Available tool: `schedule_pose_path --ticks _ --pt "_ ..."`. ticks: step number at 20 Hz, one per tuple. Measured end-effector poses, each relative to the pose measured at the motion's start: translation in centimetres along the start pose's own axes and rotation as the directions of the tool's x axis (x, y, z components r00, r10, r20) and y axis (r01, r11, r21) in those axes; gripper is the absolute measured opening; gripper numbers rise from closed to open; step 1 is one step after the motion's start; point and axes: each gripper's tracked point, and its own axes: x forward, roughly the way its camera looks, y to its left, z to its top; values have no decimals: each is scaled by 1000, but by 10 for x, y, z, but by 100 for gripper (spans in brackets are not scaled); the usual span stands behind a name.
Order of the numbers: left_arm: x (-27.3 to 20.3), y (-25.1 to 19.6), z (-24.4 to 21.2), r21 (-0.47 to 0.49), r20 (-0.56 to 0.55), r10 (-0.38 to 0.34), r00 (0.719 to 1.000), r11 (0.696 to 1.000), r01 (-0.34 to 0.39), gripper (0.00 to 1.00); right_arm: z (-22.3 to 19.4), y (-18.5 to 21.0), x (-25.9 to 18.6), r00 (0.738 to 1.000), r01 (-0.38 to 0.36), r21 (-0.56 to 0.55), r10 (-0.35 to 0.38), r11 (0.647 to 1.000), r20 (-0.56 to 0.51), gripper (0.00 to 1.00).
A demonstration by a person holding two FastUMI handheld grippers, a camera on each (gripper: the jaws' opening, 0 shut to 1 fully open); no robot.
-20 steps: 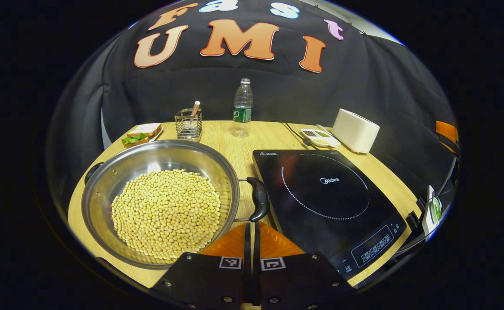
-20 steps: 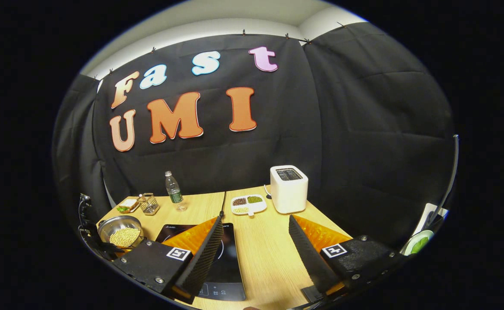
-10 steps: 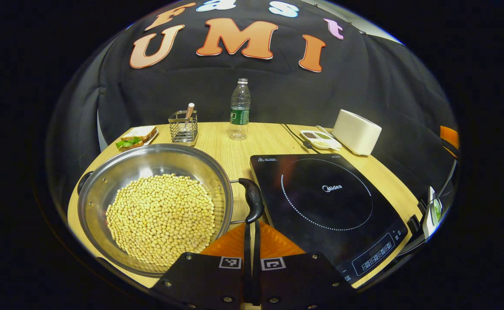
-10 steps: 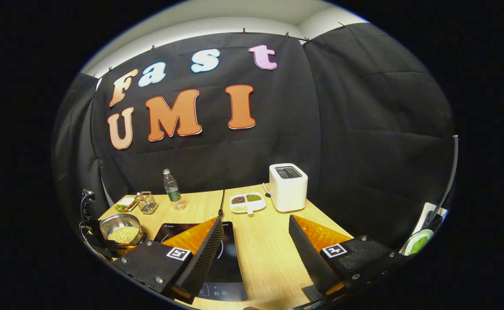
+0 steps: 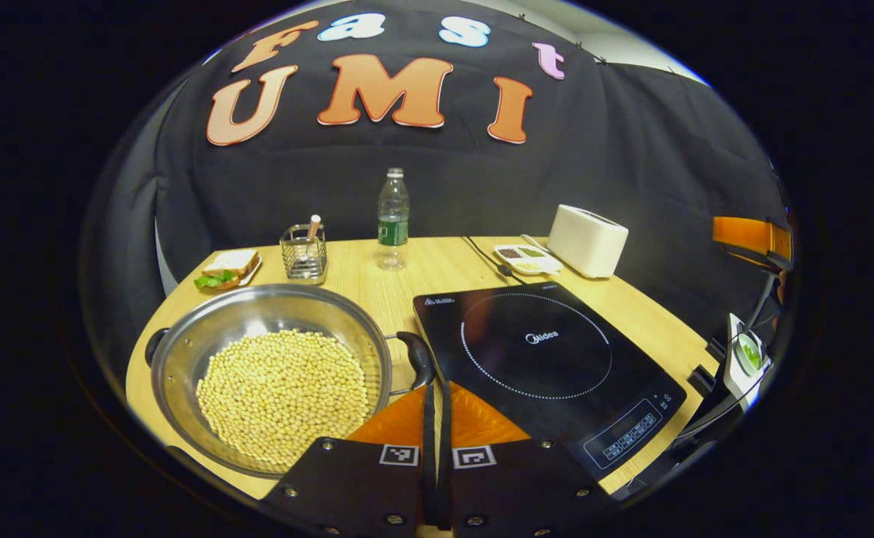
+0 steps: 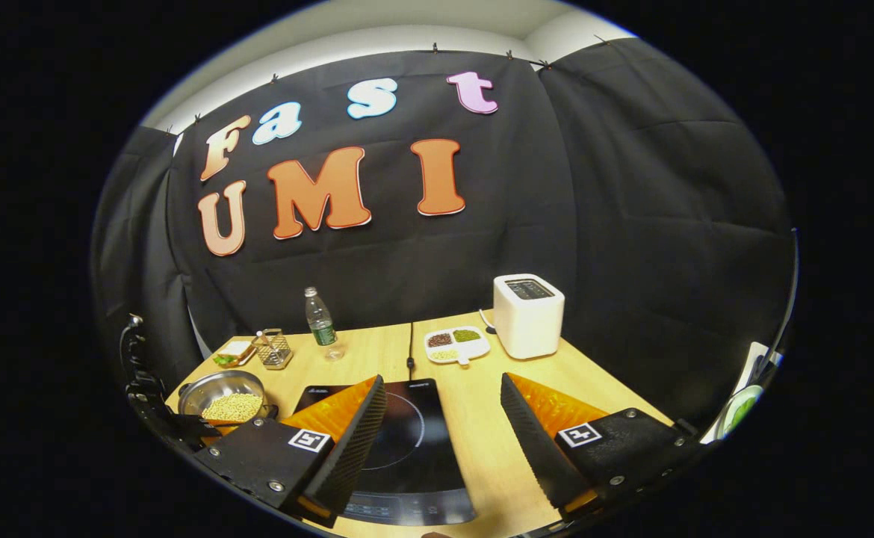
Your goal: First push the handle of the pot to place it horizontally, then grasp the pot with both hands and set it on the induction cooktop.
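- Wooden table (image 5: 437, 273) runs across the booth in front of a black cloth wall, and everything stands on it.
- Left gripper (image 5: 435, 396) has its two fingers pressed together, clenched with nothing between them; the tips sit just behind the pot's near handle, and whether they touch it cannot be told.
- Ahead and to the left of that gripper sits the pot (image 5: 269, 373), a wide steel pan on the bare table, holding a layer of yellow soybeans (image 5: 284, 392).
- One black handle (image 5: 416, 359) lies on the pot's side toward the cooktop, right in front of the clenched tips; a second handle (image 5: 155, 345) shows on the far rim.
- Ahead and to the right of the left gripper lies the induction cooktop (image 5: 549, 366), flat and black, just beside the pot, with nothing on its ring.
- Farther ahead stand a wire holder (image 5: 304, 254), a sandwich plate (image 5: 226, 269), a water bottle (image 5: 392, 218), a divided dish (image 5: 528, 258) and a white toaster (image 5: 588, 240).
- Right gripper (image 6: 443, 426) is released, its fingers spread wide and holding nothing, hanging above the table's near edge.
- Between and below its fingers lie the cooktop (image 6: 407, 448) and bare wood; the pot (image 6: 224, 394) is well off to its left.
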Motion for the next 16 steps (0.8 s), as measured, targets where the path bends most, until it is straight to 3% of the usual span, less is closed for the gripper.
schedule_pose_path --ticks 1,5,11,15,16 --pt "-7 9 6 4 19 14 1000 1000 -14 2 -2 8 2 1000 -8 -1 8 1000 -3 95" --pt "-36 65 31 41 113 113 987 992 -119 2 -9 49 6 999 -47 2 47 999 -11 95" --pt "-77 160 32 -90 134 238 962 970 -227 4 -33 115 21 993 -105 1 105 994 -49 95" --pt "-88 209 27 -146 146 287 947 953 -266 34 -54 160 32 987 -136 -28 133 990 -86 95" --pt "-89 219 24 -141 143 295 945 951 -276 36 -60 172 35 985 -146 -35 142 989 -99 95"
